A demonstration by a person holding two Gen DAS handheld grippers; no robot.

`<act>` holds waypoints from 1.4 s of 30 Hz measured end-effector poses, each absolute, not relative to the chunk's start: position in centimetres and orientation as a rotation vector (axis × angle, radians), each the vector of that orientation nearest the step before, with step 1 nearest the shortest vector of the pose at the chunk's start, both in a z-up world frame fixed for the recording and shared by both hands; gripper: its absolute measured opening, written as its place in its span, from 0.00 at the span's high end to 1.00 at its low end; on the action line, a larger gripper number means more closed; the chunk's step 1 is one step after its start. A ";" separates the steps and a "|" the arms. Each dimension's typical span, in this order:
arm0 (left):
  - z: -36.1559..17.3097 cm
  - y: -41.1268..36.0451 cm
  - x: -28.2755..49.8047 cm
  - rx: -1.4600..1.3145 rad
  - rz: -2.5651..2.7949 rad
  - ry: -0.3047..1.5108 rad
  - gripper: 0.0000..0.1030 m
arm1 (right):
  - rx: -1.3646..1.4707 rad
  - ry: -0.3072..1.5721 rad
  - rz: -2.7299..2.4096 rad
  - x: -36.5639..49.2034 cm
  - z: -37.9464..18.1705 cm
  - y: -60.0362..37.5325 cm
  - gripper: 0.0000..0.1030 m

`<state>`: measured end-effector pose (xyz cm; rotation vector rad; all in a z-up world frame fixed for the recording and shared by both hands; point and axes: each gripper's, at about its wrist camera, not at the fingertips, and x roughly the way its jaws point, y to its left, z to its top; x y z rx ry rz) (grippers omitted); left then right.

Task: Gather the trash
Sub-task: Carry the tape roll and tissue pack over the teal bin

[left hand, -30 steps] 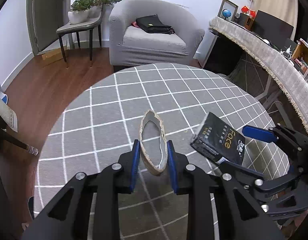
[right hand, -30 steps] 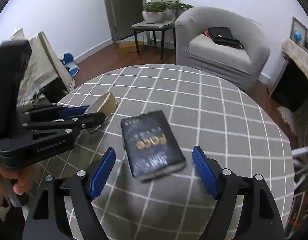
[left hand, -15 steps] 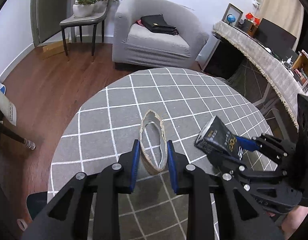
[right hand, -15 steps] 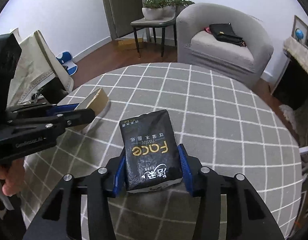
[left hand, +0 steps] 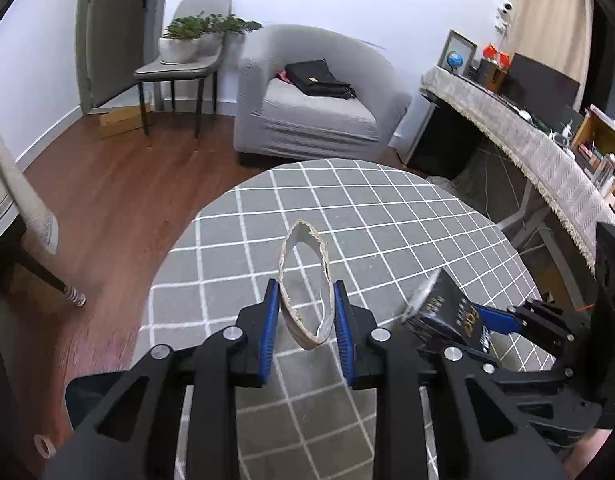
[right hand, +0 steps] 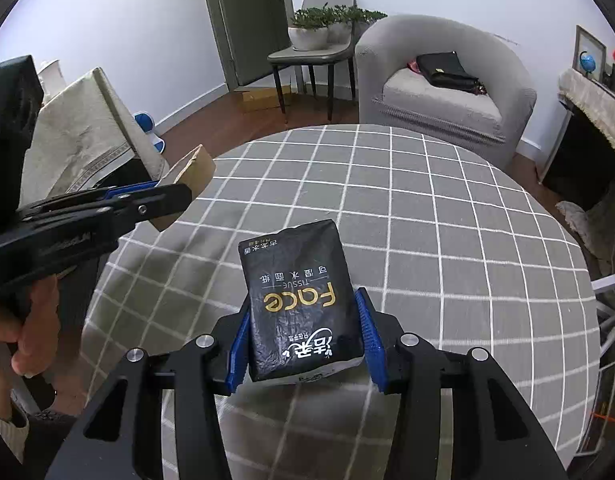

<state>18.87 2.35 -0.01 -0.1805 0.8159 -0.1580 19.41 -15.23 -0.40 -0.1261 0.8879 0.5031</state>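
Gripping a flattened cardboard tube [left hand: 305,292], the left gripper [left hand: 305,330] has its two blue pads pressed against the tube's long sides. The tube is pale brown, squashed into a narrow pointed oval, open at the end that faces the camera, with a rough, frayed rim. Its inner wall is grey-white. It stands clear of the round table [left hand: 387,216], above the grey cloth with its white grid lines. In the right wrist view the same tube [right hand: 187,178] shows as a tan block projecting from the left gripper [right hand: 163,196], at the table's left edge.

The right gripper [right hand: 303,346] pinches a black tissue pack [right hand: 303,304] between its blue pads, one pad on each long side. The pack is a soft rectangular packet in crinkled black film. It bears the word "Face" in gold letters, the word "TISSUE" and white characters, all reading upside down from this camera. Its lower end, nearest the camera, shows a white strip. The pack is held above the cloth and tilts away from the camera. In the left wrist view the pack [left hand: 447,312] appears at lower right, gripped edge-on, slightly blurred.

A person's hand [right hand: 23,332] grasps the left gripper's handle at the left border of the right wrist view. Behind the table stands a grey armchair [right hand: 447,92] with a black bag [right hand: 447,72] on its seat.
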 end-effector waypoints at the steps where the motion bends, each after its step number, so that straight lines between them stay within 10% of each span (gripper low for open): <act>1: -0.1 2.6 18.4 -0.190 -0.156 0.814 0.72 | -0.125 0.886 0.507 19.1 -0.3 -15.2 0.53; 42: -9.3 21.4 8.3 -0.110 0.059 0.992 0.71 | -0.202 0.854 0.716 14.0 -1.1 6.6 0.53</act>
